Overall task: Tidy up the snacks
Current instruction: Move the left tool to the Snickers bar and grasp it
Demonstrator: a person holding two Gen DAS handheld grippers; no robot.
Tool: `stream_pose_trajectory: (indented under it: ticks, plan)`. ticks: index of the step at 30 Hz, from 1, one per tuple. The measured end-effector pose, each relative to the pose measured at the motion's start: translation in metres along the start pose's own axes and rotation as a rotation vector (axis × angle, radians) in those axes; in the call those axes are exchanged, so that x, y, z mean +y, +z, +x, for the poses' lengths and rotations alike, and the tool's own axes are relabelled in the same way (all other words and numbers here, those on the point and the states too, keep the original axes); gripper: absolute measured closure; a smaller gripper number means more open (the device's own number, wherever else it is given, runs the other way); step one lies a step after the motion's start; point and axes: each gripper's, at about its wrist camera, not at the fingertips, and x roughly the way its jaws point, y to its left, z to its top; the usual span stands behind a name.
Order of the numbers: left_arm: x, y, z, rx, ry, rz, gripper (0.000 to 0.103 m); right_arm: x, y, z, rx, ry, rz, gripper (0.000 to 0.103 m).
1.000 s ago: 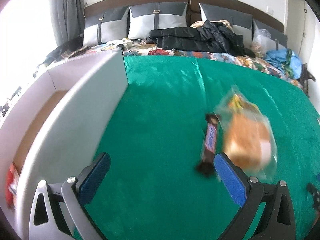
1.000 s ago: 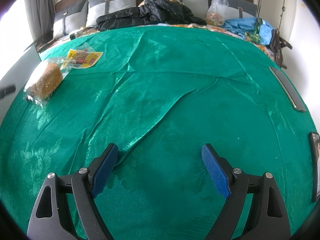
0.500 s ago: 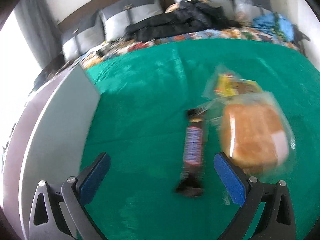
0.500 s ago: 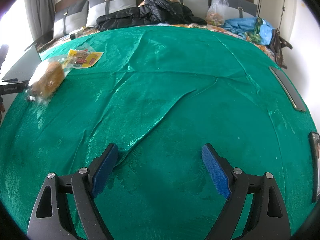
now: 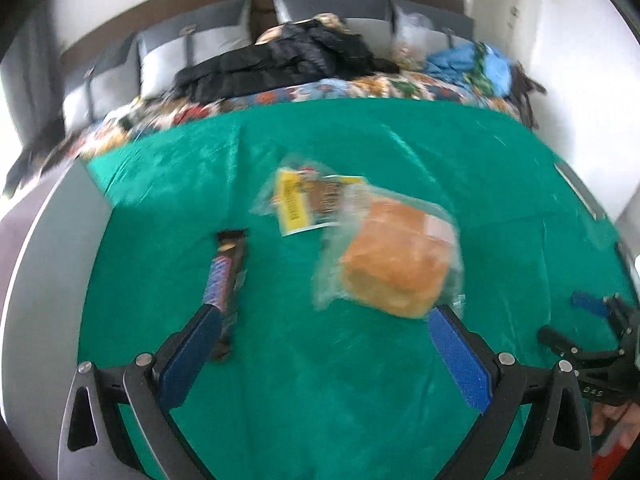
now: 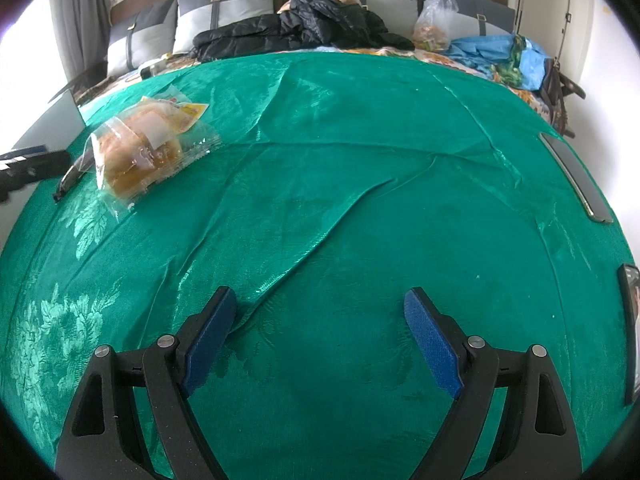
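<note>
On the green cloth lie a bagged bun (image 5: 394,256), a yellow-labelled clear packet (image 5: 308,200) just behind it, and a dark chocolate bar (image 5: 226,276). My left gripper (image 5: 324,320) is open and empty; its left pad reaches the bar's near end, its right pad the bun's near corner. The right wrist view has the bun (image 6: 138,152) and the packet (image 6: 180,112) at far left, with the bar's dark end (image 6: 68,182) poking out beside the bun. My right gripper (image 6: 320,308) hangs open over bare cloth, far from the snacks.
A white box wall (image 5: 44,280) stands at the left edge of the cloth. The other gripper and a hand (image 5: 600,360) show at the right. A black jacket (image 6: 296,28), pillows, a plastic bag (image 6: 434,20) and blue cloth lie at the back. A dark flat strip (image 6: 576,176) lies at right.
The left gripper has swung right, away from the white box, and now faces the snacks head-on with the bun between its pads' line. The right gripper has stayed put.
</note>
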Motion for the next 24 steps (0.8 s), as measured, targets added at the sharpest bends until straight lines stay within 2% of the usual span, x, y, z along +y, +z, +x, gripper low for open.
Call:
stream_pose_trajectory:
  ticks: [4,8,10,20,24]
  plan:
    - [0.040,-0.011,-0.009,0.024,0.022,-0.101,0.001,0.000,0.000,0.000,0.000,0.000,0.000,0.014]
    - [0.075,-0.021,-0.010,0.048,-0.001,-0.218,0.001,0.000,0.000,0.000,0.000,0.000,0.000,0.014]
    - [0.082,-0.027,-0.011,0.055,-0.011,-0.244,0.001,0.000,0.000,0.000,0.000,0.000,0.000,0.014]
    - [0.082,-0.025,-0.002,0.046,-0.002,-0.238,0.001,0.000,0.000,0.000,0.000,0.000,0.000,0.014]
    - [0.073,-0.012,0.013,0.056,0.015,-0.188,0.001,0.000,0.000,0.000,0.000,0.000,0.000,0.014]
